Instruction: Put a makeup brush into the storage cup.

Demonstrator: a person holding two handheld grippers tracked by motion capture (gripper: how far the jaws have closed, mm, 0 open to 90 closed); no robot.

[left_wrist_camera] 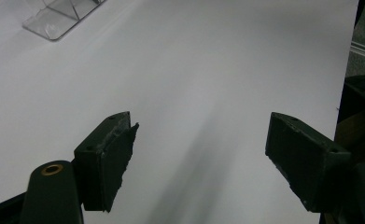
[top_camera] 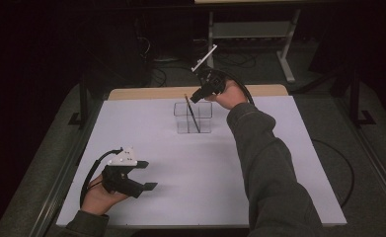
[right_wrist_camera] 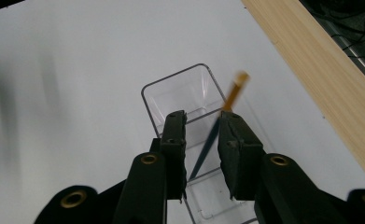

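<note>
Pencil (right_wrist_camera: 210, 140), slim and dark-shafted with an orange-tan top end, is seen between the jaws of the right gripper (right_wrist_camera: 202, 135) in the right gripper view; it runs close along the right-hand jaw, with a clear gap to the left-hand jaw. The jaws stand slightly parted, and whether the pads press on the shaft cannot be told. The top end of the pencil pokes out beyond the jaw tips and is blurred. Directly under and ahead of those jaws sits the clear plastic rectangular holder with compartments (right_wrist_camera: 180, 93), and the lower part of the pencil is seen going down into it; which compartment cannot be told. In the high view the pencil (top_camera: 192, 112) stands tilted inside the holder (top_camera: 193, 117), with the right gripper (top_camera: 196, 97) just above and beside its top end, held in a hand coming from a dark green sleeve (top_camera: 267, 163).

Left gripper (left_wrist_camera: 199, 158) is held well apart from the holder, low over the white sheet on the bench (left_wrist_camera: 217, 56). Its jaws are wide open, nothing between them. A corner of the clear holder (left_wrist_camera: 59, 18) is seen far ahead and to the left of those jaws. In the high view the left gripper (top_camera: 146, 175) is carried near the front left of the bench (top_camera: 190, 168), jaws pointed toward the right.
</note>
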